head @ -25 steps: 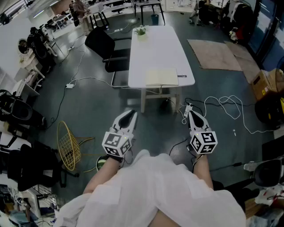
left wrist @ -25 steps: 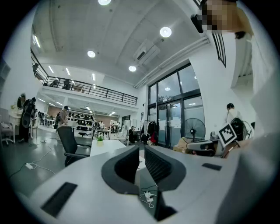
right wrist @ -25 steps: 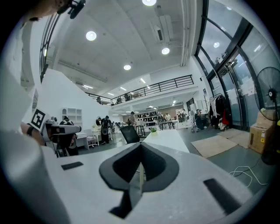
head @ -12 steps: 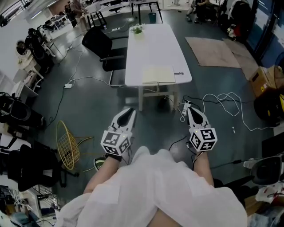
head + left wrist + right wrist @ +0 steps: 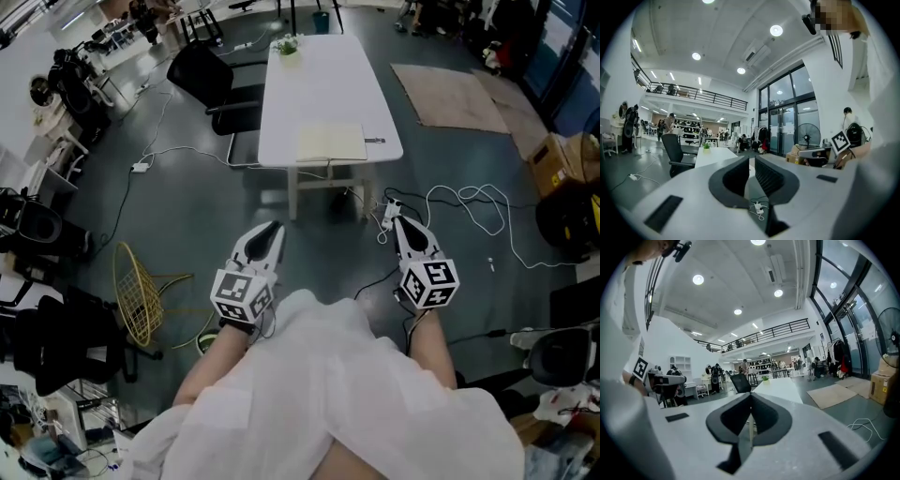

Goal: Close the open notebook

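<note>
Open notebook [image 5: 331, 143] lies flat at the near end of the white worktop [image 5: 323, 84], close to the near edge, pages up. Pen [image 5: 375, 141] is just right of it by the right edge. Small potted plant [image 5: 287, 44] sits at the far end; the surface between is bare. Left tongs [image 5: 272, 228] are released: a narrow gap between the jaws, nothing in it. Right tongs [image 5: 398, 222] are clenched on nothing, jaws meeting. Both are held about level in front of the person, pointing toward the worktop and well apart from the notebook, with open grey floor between. Near edge of the worktop is unobstructed. Black chair [image 5: 214, 82] stands at the left side. A power strip [image 5: 387, 211] and loose white cables [image 5: 469, 202] lie on the floor just ahead of the right tongs, by the near right leg. Yellow wire basket [image 5: 134, 292] sits on the floor left of the left tongs. Brown mat [image 5: 459, 94] lies right of the worktop, cardboard box [image 5: 562, 164] beyond it. The room is a large open hall with more desks and chairs at the back.
</note>
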Demonstrator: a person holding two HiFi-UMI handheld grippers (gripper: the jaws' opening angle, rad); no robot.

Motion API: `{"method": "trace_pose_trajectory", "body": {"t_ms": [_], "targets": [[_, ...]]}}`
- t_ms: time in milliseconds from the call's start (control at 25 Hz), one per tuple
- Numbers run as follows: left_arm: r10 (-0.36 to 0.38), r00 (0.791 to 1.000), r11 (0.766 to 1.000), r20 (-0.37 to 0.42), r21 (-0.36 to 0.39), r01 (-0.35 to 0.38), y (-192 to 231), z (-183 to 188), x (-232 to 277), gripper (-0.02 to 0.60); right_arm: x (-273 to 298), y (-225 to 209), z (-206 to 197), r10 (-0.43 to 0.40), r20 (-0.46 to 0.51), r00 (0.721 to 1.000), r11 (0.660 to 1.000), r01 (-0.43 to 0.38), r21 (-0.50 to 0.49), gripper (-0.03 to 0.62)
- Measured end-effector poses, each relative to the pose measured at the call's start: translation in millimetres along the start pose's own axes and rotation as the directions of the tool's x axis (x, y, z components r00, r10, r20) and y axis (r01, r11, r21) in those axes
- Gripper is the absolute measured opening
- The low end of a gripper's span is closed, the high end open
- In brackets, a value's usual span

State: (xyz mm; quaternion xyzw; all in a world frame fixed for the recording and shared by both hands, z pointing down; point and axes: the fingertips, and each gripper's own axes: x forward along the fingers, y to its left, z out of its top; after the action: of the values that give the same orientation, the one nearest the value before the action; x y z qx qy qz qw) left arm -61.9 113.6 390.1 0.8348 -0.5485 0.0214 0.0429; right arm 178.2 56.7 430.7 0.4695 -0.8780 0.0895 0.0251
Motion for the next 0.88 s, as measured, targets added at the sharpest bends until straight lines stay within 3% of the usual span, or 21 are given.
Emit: {"method": "trace_pose_trajectory", "body": {"t_ms": [200,880], "targets": [[0.031,1.0,0.999,-0.003,-0.04,-0.031,21.2,-5.2,17.2,0.037,26.2,-5.1,-2.0,0.008,-0.014,1.0,1.0,-0.008,-0.01,0.005],[0.024,0.998,1.0,-0.053,-0.005,-0.025,138.4,-6.8,153.1,0.037,202.9,-63.7,-17.1,-0.025,-0.099,0.995,1.0,0.026,0.015,0.052]]}}
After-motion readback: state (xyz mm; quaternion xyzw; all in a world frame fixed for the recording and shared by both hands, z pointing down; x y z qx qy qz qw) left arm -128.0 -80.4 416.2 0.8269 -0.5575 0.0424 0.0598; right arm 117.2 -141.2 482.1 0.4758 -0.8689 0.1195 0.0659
